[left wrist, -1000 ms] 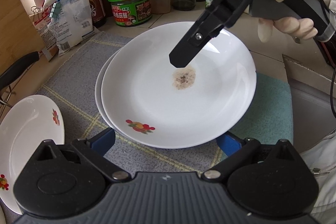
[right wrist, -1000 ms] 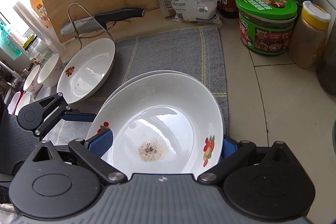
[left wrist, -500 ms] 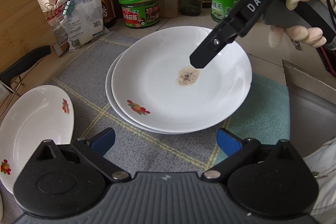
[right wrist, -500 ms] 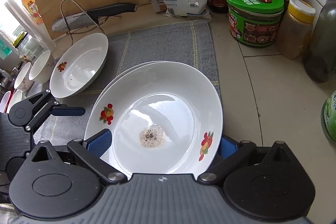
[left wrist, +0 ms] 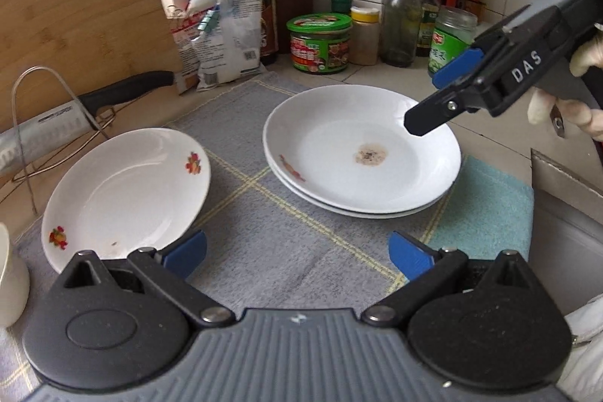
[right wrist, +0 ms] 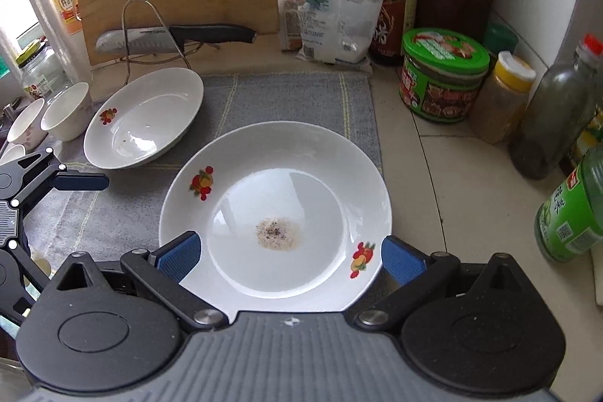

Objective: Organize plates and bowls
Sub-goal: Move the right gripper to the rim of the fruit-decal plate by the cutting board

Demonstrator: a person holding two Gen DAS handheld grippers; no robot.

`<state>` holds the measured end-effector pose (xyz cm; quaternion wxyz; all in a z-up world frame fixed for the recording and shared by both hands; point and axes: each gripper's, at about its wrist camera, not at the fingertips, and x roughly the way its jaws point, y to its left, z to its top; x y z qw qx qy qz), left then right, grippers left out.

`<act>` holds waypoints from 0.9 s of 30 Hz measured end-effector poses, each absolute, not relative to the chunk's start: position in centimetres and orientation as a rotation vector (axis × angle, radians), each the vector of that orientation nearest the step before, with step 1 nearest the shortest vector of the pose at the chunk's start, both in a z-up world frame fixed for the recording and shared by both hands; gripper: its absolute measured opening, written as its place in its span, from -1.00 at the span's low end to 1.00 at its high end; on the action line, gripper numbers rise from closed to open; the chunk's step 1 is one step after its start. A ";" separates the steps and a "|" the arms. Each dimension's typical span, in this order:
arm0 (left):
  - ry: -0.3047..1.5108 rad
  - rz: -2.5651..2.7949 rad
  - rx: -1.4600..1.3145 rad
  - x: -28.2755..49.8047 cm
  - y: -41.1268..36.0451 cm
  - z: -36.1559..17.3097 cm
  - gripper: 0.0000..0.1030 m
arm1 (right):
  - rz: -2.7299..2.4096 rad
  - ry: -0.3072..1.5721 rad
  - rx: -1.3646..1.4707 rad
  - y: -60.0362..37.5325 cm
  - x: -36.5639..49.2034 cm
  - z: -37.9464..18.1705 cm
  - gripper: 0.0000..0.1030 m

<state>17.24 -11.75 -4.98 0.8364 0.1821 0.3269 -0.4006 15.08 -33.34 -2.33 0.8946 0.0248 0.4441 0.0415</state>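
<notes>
Kitchen counter, grey mat (left wrist: pixel 241 221): stacked glazed plates (left wrist: pixel 361 153), rigid, slippery, breakable; I'd pinch the rim; left gripper (left wrist: pixel 297 253) and right gripper (right wrist: pixel 290 257) both wide, empty.

Left claw (left wrist: pixel 297 253): black linkage arms, silver pivot screws, blue finger pads (left wrist: pixel 186 251), ribbed grey housing. Right claw (right wrist: pixel 288 253) matched; its black body was marked "DAS". The hand (left wrist: pixel 565 89) wore a pale glove.

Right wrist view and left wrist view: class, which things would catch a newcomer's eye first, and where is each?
First, the stacked white plates in the middle of the grey mat, the top one with a brownish speckled stain at its centre. Next, the single fruit-patterned plate tilted at the mat's left edge. Then the right gripper, jaws open, above the stack's far right rim.
</notes>
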 end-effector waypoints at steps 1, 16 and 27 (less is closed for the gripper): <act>0.693 -0.822 0.373 17.2 -11.1 -4.9 0.98 | 0.088 0.902 0.036 -32.7 14.9 -2.2 1.00; 0.714 -0.542 0.196 16.8 -0.9 -5.0 0.98 | 0.126 0.821 -0.057 -21.9 14.1 -2.6 1.00; 0.758 -0.605 0.197 17.4 -0.1 -6.8 0.98 | 0.053 0.822 -0.094 -19.2 12.1 -2.1 1.00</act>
